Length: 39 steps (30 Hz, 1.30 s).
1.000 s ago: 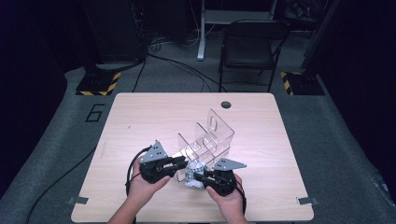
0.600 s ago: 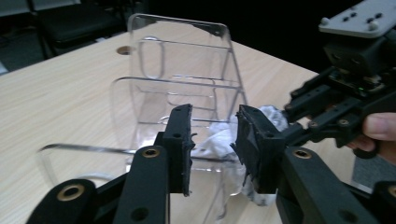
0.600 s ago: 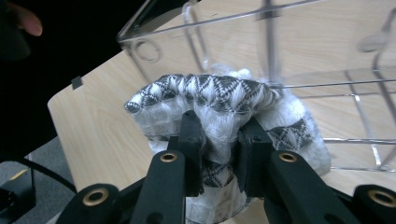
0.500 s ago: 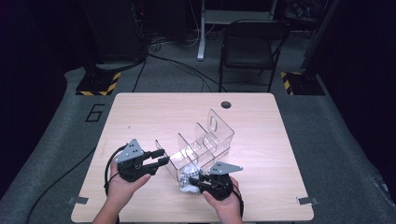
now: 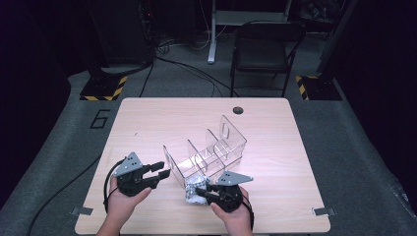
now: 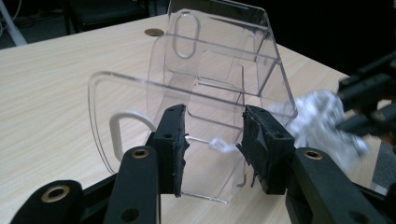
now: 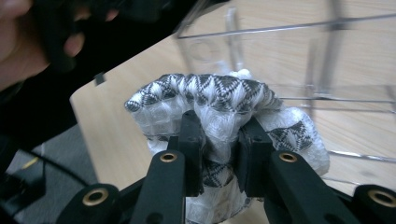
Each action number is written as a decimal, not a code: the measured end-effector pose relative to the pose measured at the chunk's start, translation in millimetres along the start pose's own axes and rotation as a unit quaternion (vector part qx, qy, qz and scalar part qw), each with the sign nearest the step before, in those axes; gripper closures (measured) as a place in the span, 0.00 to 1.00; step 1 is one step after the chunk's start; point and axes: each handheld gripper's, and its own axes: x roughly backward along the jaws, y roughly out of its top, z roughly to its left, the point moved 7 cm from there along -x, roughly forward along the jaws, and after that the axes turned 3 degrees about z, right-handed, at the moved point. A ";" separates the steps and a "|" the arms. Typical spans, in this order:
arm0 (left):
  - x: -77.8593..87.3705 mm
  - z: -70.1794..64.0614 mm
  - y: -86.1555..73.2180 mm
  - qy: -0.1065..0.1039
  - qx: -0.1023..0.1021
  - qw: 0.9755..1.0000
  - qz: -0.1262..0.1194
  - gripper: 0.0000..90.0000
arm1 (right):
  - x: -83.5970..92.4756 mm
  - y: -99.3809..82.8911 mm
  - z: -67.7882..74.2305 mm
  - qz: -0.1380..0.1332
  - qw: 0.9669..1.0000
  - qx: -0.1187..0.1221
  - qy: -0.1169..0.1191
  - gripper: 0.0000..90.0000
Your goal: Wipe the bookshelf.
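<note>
A clear acrylic organizer (image 5: 206, 152) with several compartments lies slanted at the middle of the wooden table (image 5: 147, 123). By its near end my right gripper (image 5: 200, 193) is shut on a rolled white-and-grey patterned cloth bundle (image 5: 193, 188). In the right gripper view the pads (image 7: 194, 140) pinch the bundle (image 7: 210, 93) in front of the organizer (image 7: 299, 46). My left gripper (image 5: 161, 169) is to the left of the organizer. Its jaws have just been opening and nothing is between them (image 6: 212, 140). Beyond them are the organizer's end wall (image 6: 210, 60) and the bundle (image 6: 317, 116).
A round cable hole (image 5: 238, 110) sits near the table's far edge. A black chair (image 5: 265, 49) stands behind the table. Yellow-and-black striped bases (image 5: 101, 91) rest on the floor at both sides. Tape marks (image 5: 78, 211) lie by the near corners.
My left gripper has drawn away to the left from the bundle and its jaws have opened. The right gripper has kept its hold on the bundle in place.
</note>
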 end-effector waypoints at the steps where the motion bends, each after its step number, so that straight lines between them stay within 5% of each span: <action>1: -1.0 -0.1 -2.9 0.001 -0.001 1.000 0.002 0.66 | 1.4 0.6 -2.6 -0.001 1.000 -0.001 -0.005 0.83; 10: -15.9 -13.2 -18.8 -0.004 -0.009 1.000 0.019 0.66 | -10.6 -2.8 17.0 0.008 0.999 0.026 0.028 0.83; 16: -22.4 -17.7 -23.6 -0.006 -0.012 1.000 0.028 0.66 | -34.8 -29.7 28.5 0.077 0.995 0.056 0.038 0.83; 22: -23.6 -15.3 -26.4 -0.004 -0.010 0.999 0.031 0.66 | -12.1 7.8 29.9 -0.003 0.998 0.059 0.029 0.83; 26: -24.9 -15.2 -28.8 -0.003 -0.011 0.999 0.033 0.66 | -15.3 7.2 25.7 0.005 0.998 0.061 0.024 0.83; 33: -26.0 -11.5 -34.7 0.001 -0.007 0.999 0.038 0.66 | -33.8 -21.0 12.1 0.053 0.997 0.053 0.011 0.83; 36: -24.1 -9.2 -35.8 0.006 -0.003 0.999 0.035 0.66 | -27.1 -15.6 6.0 0.036 0.999 0.030 0.009 0.83; 39: -23.6 -6.1 -36.3 0.008 0.000 0.999 0.033 0.66 | -18.2 -3.0 4.8 0.011 0.999 0.033 0.002 0.83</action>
